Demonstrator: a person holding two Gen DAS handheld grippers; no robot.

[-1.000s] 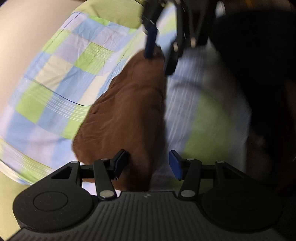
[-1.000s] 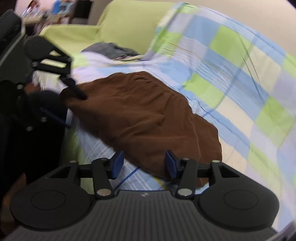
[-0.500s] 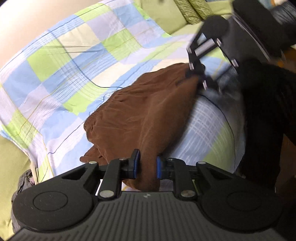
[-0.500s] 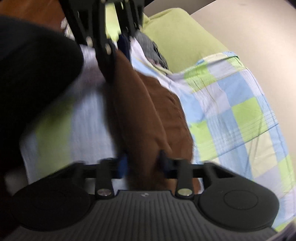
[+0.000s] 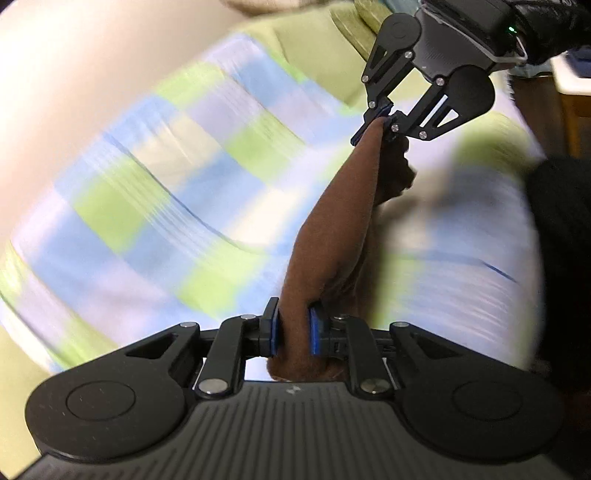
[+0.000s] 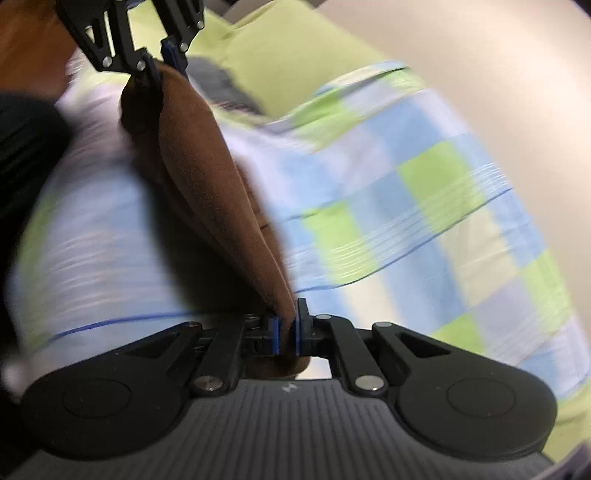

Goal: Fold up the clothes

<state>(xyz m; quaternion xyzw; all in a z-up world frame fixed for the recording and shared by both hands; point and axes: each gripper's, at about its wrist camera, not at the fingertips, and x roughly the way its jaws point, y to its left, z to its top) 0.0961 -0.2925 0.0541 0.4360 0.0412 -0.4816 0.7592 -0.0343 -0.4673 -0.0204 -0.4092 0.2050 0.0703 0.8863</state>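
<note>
Brown garment stretched between two hand-held grippers above a checked bed sheet

The left hand-held gripper (image 5: 291, 330) and right hand-held gripper (image 6: 286, 332) each clamp one end of the brown garment (image 5: 332, 229), which hangs taut over the checked sheet (image 5: 166, 177).

This is looking like a home, most likely a bedroom or living room. A checked sheet (image 5: 177, 192) in blue, green and pale lilac squares is covering a soft, rounded surface, and plain green upholstery or bedding (image 6: 295, 62) is showing beyond it. A patterned green cushion (image 5: 364, 16) is lying at the far edge, with a plain pale wall (image 6: 498, 55) rising behind. A grey garment (image 6: 225, 90) is lying on the green surface.
</note>
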